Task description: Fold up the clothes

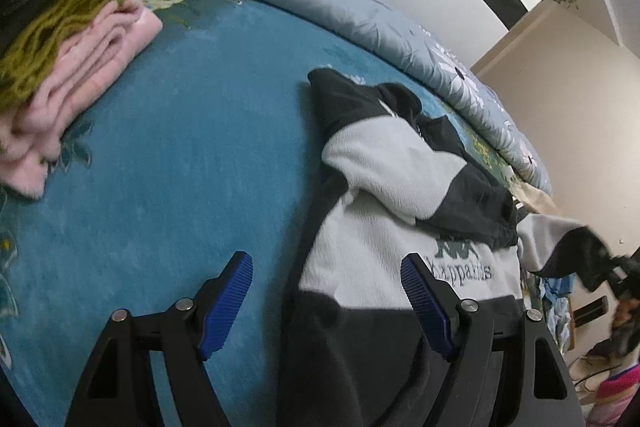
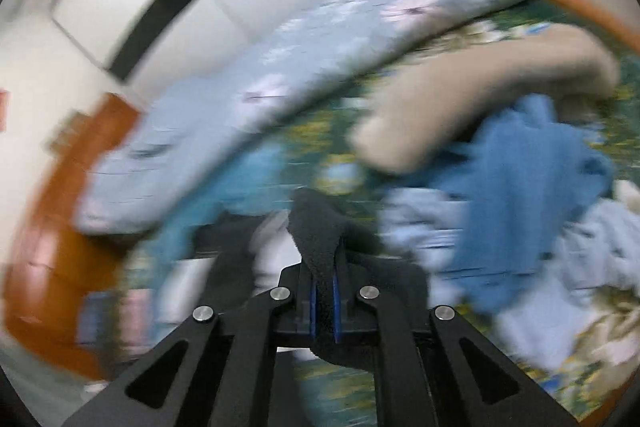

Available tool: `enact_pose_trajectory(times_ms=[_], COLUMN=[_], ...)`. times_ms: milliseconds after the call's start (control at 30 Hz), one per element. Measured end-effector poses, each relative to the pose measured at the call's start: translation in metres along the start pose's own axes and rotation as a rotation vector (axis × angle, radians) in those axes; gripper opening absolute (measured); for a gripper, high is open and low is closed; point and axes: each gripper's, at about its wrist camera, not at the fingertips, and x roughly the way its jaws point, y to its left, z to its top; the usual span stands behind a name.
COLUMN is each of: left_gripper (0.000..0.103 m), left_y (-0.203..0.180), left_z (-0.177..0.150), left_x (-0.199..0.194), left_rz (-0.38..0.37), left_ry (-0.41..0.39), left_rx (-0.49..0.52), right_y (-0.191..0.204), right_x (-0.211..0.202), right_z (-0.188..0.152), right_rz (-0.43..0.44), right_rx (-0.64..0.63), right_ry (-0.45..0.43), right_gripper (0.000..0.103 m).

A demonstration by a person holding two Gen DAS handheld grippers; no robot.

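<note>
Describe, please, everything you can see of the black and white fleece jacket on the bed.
The black and white fleece jacket lies spread on the blue bed cover, in wide black and white bands with dark embroidered lettering on its chest. One sleeve is folded across the chest. The other is lifted off to the side, its black cuff clamped in the right gripper. The open left gripper hovers over its lower edge.

right view: motion-blurred | fleece jacket (image 1: 400, 227): hem cut off | clothes pile (image 2: 520, 195): indistinct
</note>
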Motion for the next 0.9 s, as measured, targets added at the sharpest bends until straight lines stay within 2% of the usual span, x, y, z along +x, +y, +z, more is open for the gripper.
enact_pose_trajectory(times_ms=[100, 233, 367, 467, 633, 700, 800, 900], left_gripper=[0.080, 0.080, 0.080, 0.080, 0.080, 0.080, 0.080, 0.083], left_y=[0.000, -0.006, -0.014, -0.009, 0.010, 0.019, 0.032, 0.044], left_z=[0.011, 0.022, 0.023, 0.019, 0.018, 0.020, 0.024, 0.027], left_x=[0.005, 0.014, 0.017, 0.014, 0.006, -0.001, -0.012, -0.015], left_rz=[-0.023, -0.059, -0.078, -0.085, -0.061, -0.083, -0.101, -0.099], left_ry=[-0.001, 0.012, 0.015, 0.002, -0.027, -0.044, -0.070, -0.083], left_rx=[0.006, 0.041, 0.112, 0.149, 0.139, 0.114, 0.076, 0.034], right_y=[0.040, 0.102, 0.176, 0.234, 0.322, 0.344, 0.355, 0.356], right_x=[-0.005, 0.033, 0.113, 0.172, 0.266, 0.315, 0.372, 0.401], right_z=[0.011, 0.010, -0.001, -0.023, -0.070, -0.093, -0.120, -0.134], right_rz=[0.125, 0.250, 0.280, 0.284, 0.193, 0.124, 0.008, -0.061], right_rx=[-0.013, -0.054, -0.117, -0.183, -0.338, -0.376, -0.405, -0.444], right_ry=[0.030, 0.111, 0.261, 0.390, 0.567, 0.637, 0.694, 0.707], right_gripper=[0.006, 0.006, 0.006, 0.006, 0.009, 0.009, 0.010, 0.011])
